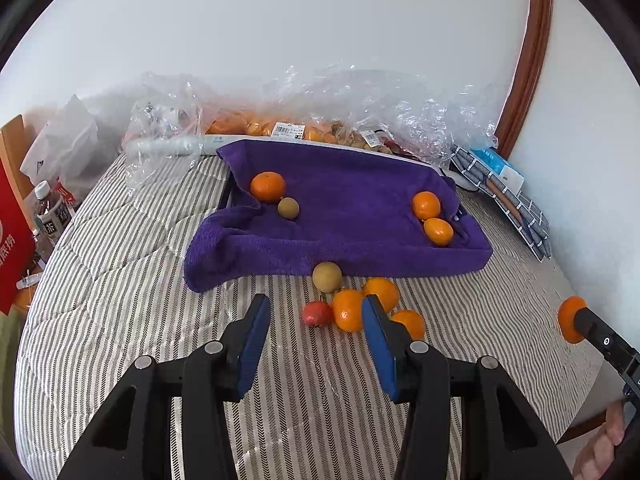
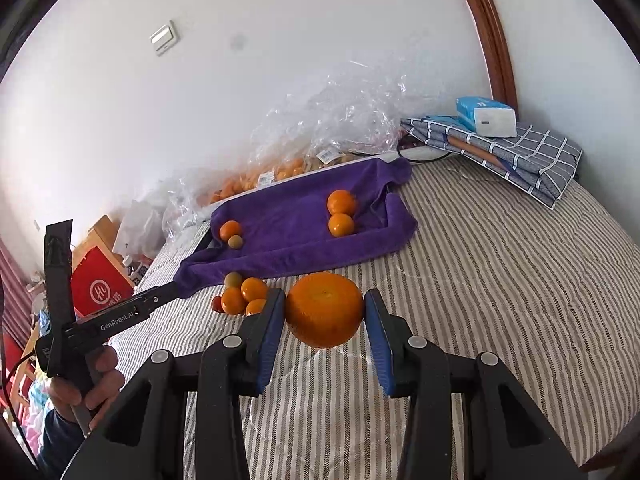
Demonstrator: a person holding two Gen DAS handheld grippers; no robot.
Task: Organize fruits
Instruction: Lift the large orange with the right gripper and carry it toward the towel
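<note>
- Right gripper (image 2: 324, 309) clamps a big orange (image 2: 324, 310) between its blue pads, held above the striped bed (image 2: 500, 280); left gripper (image 1: 316, 312) hangs with its fingers spread wide and nothing between them, over the loose fruit.
- Bed carries all else, with crinkled plastic bags (image 1: 320, 100) of more fruit along the wall.
- Purple towel (image 1: 344, 216) lines a tray at mid-bed, its near edge draped over the front.
- Folded checked cloth (image 2: 520, 156) lies right of the towel, a tissue pack (image 2: 486, 116) on top.
- On the towel: two oranges (image 1: 432, 218) touching at the right end; at the left, one orange (image 1: 268, 187) touching a small brown fruit (image 1: 288, 208).
- Pile (image 1: 360, 304) just before the towel: three oranges, a tan fruit against the towel's edge, a small red fruit (image 1: 317, 314).
</note>
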